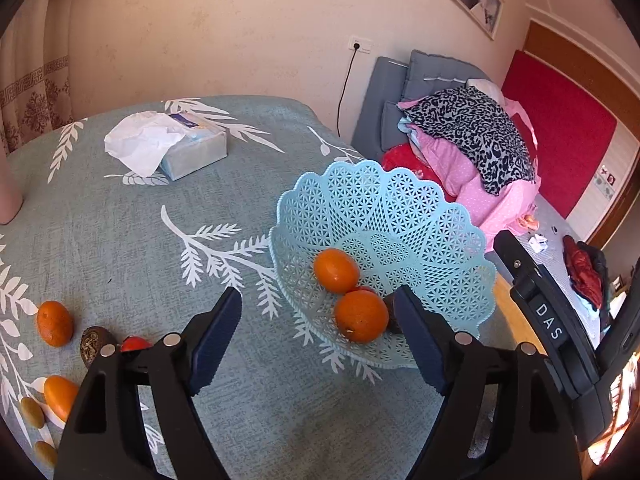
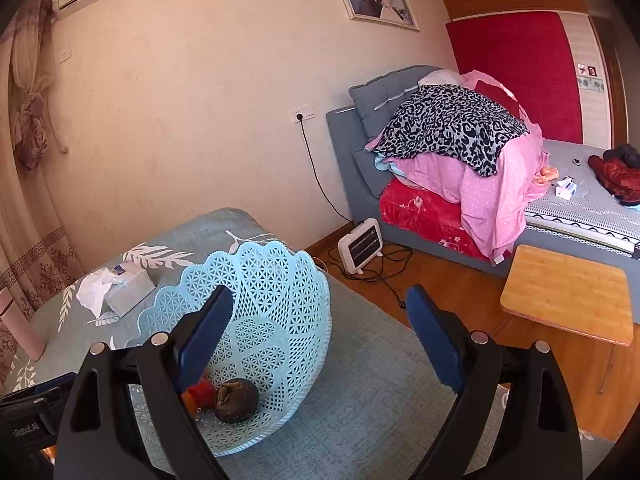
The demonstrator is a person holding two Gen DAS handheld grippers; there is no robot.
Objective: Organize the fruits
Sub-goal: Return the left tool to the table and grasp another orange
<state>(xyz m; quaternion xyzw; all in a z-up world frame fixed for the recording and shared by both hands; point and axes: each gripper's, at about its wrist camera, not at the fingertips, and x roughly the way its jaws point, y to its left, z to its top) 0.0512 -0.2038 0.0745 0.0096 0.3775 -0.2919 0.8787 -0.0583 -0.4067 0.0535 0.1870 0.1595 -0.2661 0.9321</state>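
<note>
Both grippers are hovering over the table, jaws spread wide, nothing between them. Left gripper (image 1: 318,334) is pointing at the near rim of the basket (image 1: 420,216); right gripper (image 2: 320,322) is sitting over the basket's right side (image 2: 280,280), black frames with ribbed blue pads (image 2: 206,336).

Basket is sitting on the table's right portion: pale blue plastic, open lattice weave, scalloped rim, shallow bowl shape. Inside it: two round oranges (image 1: 336,270) with dimpled skin, touching each other, a dark wrinkled round fruit (image 2: 235,400) beside them, and a small glossy red fruit (image 2: 202,392) partly hidden by the blue pad.

More fruit is lying loose at the table's left, well apart from the basket: one orange (image 1: 55,323), a dark brown mottled fruit (image 1: 93,345) just beside it, a red one (image 1: 135,344) half behind the gripper frame, another orange piece (image 1: 60,396) lower down, and two small olive-tan ovals (image 1: 32,412).

Tablecloth (image 1: 132,240) is grey-blue woven fabric with a white leaf print. A soft tissue pack (image 1: 192,148) is lying at the far side, crumpled white sheet sticking out.
</note>
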